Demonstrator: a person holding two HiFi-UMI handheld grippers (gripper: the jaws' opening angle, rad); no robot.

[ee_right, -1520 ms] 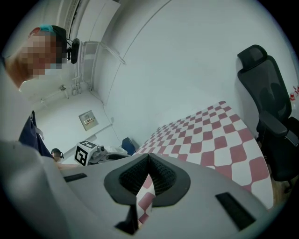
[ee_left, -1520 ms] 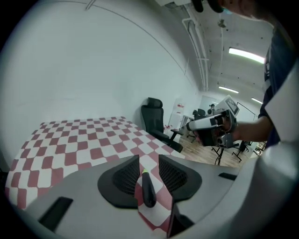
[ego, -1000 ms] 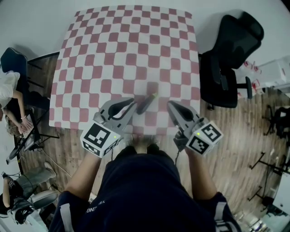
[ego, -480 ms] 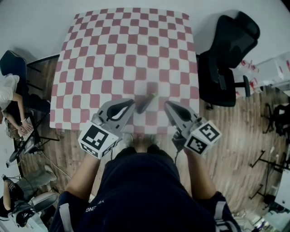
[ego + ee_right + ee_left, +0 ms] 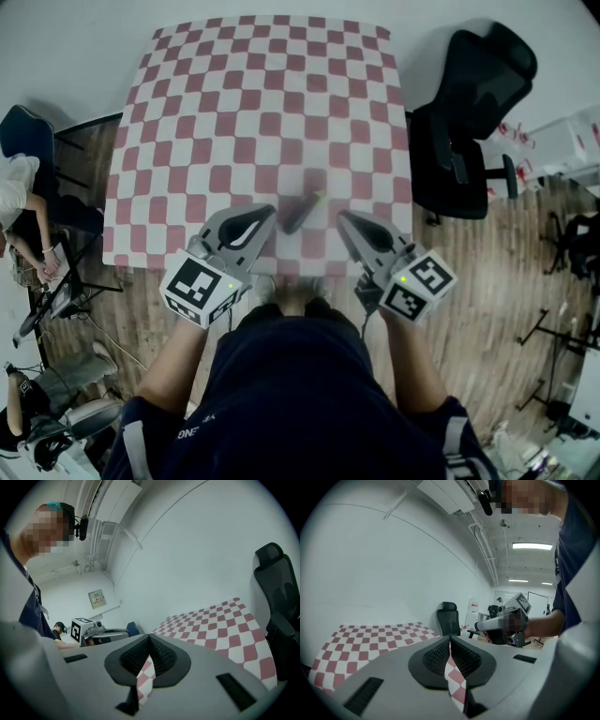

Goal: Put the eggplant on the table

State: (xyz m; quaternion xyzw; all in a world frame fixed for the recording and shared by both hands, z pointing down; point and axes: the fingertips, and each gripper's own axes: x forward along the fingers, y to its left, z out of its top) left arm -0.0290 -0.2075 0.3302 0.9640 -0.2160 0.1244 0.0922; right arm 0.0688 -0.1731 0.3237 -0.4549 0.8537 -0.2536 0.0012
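A small dark eggplant (image 5: 300, 216) with a green stem lies on the red-and-white checked table (image 5: 262, 94), near its front edge. In the head view it rests between my two grippers and touches neither. My left gripper (image 5: 271, 210) is just to its left, shut, with nothing between the pads (image 5: 449, 640). My right gripper (image 5: 341, 217) is a little to its right, also shut and empty (image 5: 149, 637). Neither gripper view shows the eggplant.
A black office chair (image 5: 473, 122) stands by the table's right side. A seated person (image 5: 19, 202) and a stand are on the wooden floor at the left. More stands and boxes (image 5: 562, 150) are at the right.
The left gripper's jaws have shut and its tip has drawn slightly away from the eggplant. The eggplant stays lying on the table. The right gripper has not moved.
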